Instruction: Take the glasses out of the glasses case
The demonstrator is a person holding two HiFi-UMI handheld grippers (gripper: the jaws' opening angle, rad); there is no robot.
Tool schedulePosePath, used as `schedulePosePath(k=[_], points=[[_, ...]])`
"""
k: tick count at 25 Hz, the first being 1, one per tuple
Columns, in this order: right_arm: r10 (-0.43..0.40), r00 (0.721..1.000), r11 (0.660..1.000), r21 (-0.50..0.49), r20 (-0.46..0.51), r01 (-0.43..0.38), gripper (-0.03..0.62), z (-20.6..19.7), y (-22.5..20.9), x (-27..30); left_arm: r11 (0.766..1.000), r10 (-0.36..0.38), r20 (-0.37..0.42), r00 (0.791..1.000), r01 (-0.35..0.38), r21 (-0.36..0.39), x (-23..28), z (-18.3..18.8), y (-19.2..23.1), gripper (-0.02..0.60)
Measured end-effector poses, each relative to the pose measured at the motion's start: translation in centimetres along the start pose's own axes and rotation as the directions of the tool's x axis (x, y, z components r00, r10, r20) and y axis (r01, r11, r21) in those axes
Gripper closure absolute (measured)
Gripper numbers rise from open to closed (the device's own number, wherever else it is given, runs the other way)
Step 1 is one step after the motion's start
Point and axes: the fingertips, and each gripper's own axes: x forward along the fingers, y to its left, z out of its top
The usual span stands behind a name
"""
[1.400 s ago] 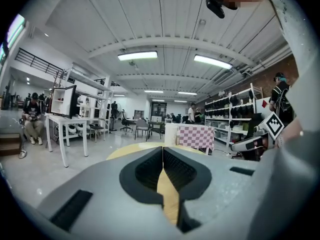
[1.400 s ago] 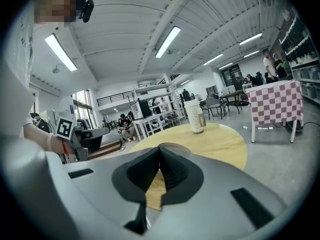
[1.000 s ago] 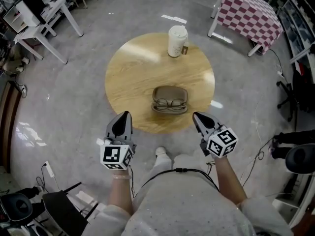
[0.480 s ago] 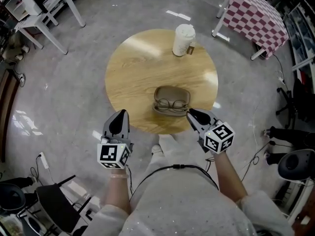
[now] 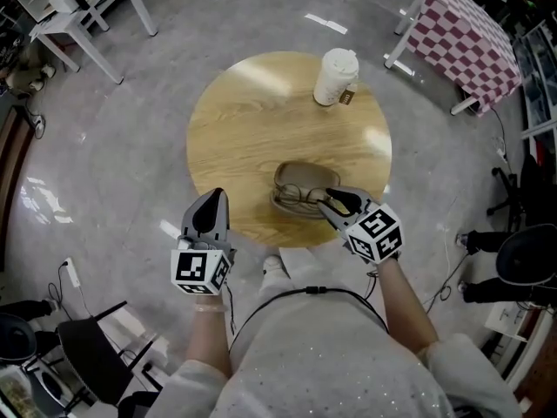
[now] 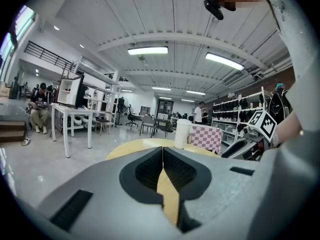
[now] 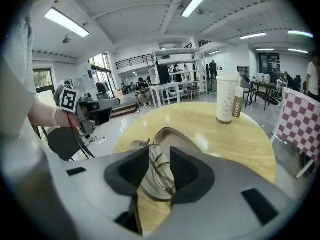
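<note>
While looking down from the head view, find the glasses case (image 5: 296, 174) lying open on the near right part of the round wooden table (image 5: 235, 129), with the glasses (image 5: 305, 197) folded inside it and a white paper cup (image 5: 335, 77) standing well apart near the far right edge. Note the right gripper (image 5: 329, 204) at the near right rim of the case, tips over the glasses; cannot tell contact from here. Note the left gripper (image 5: 211, 209) at the near left edge of the table, apart from the case, tips pointing toward the far side. Turning to the left gripper view, see jaws pressed together with nothing between them, only a strip of yellow table showing below the tips, the cup far off and the right gripper at the right. Moving to the right gripper view, see jaws spread wide, having just been opening, with the glasses and the tray of the case lying in the gap beyond the tips. Pads pressing on nothing, so no hold on frame or case.
</note>
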Motion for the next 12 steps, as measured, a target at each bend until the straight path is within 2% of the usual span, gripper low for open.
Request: schedulePosePath(k=[7, 12], points=[[0.069, 0.983, 0.98, -0.172, -0.171, -0.098, 0.453, -0.2, 1.1, 2.4, 0.999, 0.03, -0.019, 0.999, -0.03, -0.017, 0.6, -0.6, 0.9, 0.576], [0.112, 0.959, 0.961, -0.216, -0.262, -0.171, 0.453, -1.0, 1.5, 3.9, 0.999, 0.04, -0.033, 0.999, -0.041, -0.032, 1.0, -1.3, 1.1, 0.577]])
